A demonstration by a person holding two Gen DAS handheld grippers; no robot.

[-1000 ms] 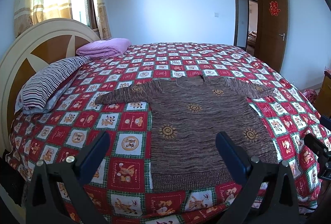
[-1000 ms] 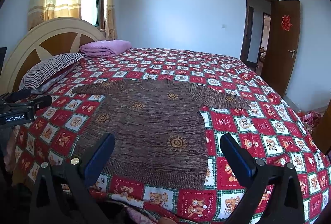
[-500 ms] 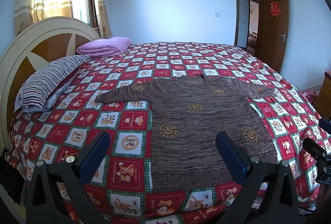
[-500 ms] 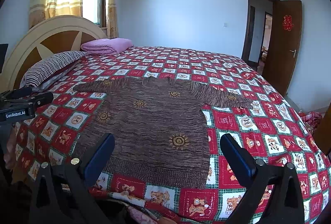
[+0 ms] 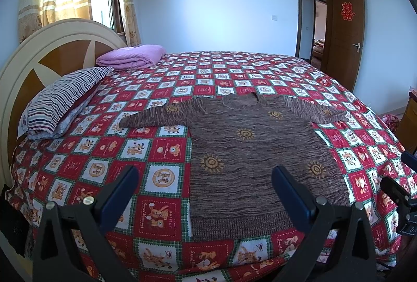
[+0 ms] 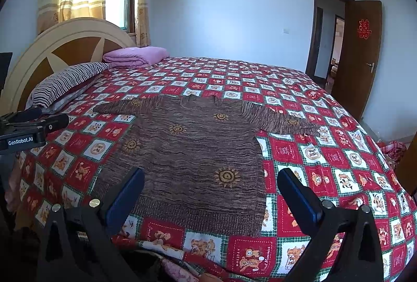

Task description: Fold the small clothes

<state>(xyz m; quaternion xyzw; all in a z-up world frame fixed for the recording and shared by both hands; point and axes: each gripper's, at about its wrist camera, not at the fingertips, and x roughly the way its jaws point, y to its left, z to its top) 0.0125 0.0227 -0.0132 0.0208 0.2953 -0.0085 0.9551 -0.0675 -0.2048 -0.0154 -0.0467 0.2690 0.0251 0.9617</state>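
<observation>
On bedspread (image 5: 166, 151): brown sweater (image 5: 255, 151) flat, unfolded; both grippers apparently wide apart.

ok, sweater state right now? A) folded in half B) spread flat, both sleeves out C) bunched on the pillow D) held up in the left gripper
B: the brown sweater lies flat on the checked bedspread with both sleeves stretched sideways; the left gripper and right gripper are both open and empty.

Brown sun-patterned sweater (image 5: 250, 151) on red-white checked bedspread (image 5: 161, 151).
</observation>
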